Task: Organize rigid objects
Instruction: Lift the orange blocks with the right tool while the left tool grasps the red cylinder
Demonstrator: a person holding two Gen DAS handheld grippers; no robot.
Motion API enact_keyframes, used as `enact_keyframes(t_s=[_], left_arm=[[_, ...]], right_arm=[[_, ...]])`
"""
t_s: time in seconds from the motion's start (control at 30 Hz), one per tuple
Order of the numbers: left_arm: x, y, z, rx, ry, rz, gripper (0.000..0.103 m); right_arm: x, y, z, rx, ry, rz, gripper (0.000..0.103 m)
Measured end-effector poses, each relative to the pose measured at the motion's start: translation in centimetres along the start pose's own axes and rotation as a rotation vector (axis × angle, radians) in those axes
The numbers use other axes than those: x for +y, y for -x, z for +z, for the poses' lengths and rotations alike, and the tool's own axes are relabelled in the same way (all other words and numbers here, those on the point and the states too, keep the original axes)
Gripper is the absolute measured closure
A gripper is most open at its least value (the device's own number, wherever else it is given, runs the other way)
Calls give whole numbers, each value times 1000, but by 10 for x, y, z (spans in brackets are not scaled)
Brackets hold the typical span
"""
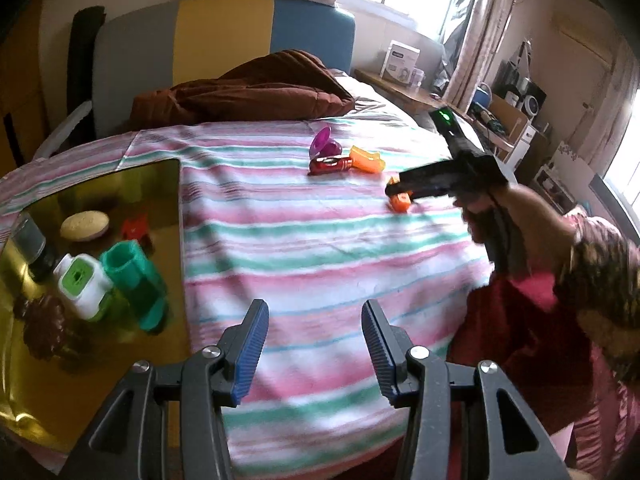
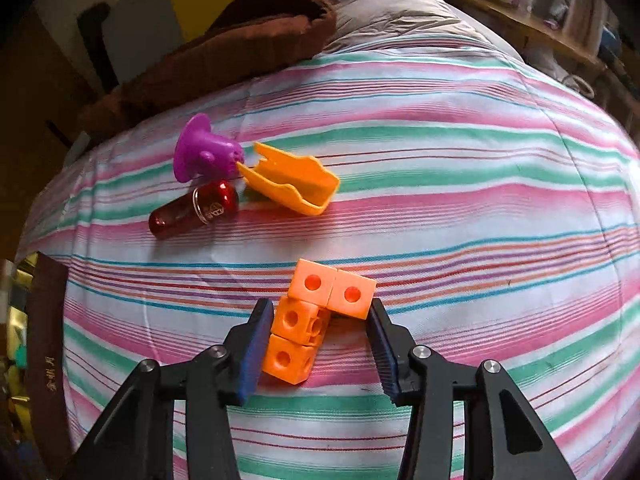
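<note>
An orange piece of linked cubes (image 2: 316,316) lies on the striped bedsheet between the fingers of my right gripper (image 2: 320,312). The jaws stand open around it, both pads touching or nearly touching its sides. It also shows in the left wrist view (image 1: 400,200) under the right gripper (image 1: 400,192). Beyond lie a purple plastic toy (image 2: 204,152), a red capsule-shaped case (image 2: 192,208) and an orange scoop-like shell (image 2: 292,180). My left gripper (image 1: 316,312) is open and empty over the sheet. A gold tray (image 1: 168,184) at left holds several items.
In the tray sit a teal cup (image 1: 136,276), a white-green container (image 1: 84,284), a beige soap (image 1: 84,226), a red piece (image 1: 136,230) and a dark brown object (image 1: 44,328). A brown blanket (image 1: 248,92) lies at the bed's head. Cluttered shelves (image 1: 512,112) stand at right.
</note>
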State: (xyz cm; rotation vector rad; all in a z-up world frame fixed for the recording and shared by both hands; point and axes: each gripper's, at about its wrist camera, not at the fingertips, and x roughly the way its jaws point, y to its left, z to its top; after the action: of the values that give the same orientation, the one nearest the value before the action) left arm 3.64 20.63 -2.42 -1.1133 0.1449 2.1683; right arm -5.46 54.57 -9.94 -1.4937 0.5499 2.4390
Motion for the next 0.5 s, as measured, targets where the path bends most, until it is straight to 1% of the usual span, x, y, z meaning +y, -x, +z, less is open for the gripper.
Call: enact_keyframes(t_s=[0.07, 0.2, 0.37, 0.5], left_arm=[[-5, -8, 14, 5, 13, -1, 54], [-18, -33, 46, 9, -4, 10, 54], [-27, -68, 77, 47, 5, 14, 54], [-33, -99, 102, 79, 26, 19, 54]], right_arm=[[-3, -1, 0, -17, -9, 12, 55], [2, -1, 1, -3, 21, -6, 55], [-5, 5, -2, 17, 0, 13, 55], [-4, 5, -3, 27, 5, 8, 55]])
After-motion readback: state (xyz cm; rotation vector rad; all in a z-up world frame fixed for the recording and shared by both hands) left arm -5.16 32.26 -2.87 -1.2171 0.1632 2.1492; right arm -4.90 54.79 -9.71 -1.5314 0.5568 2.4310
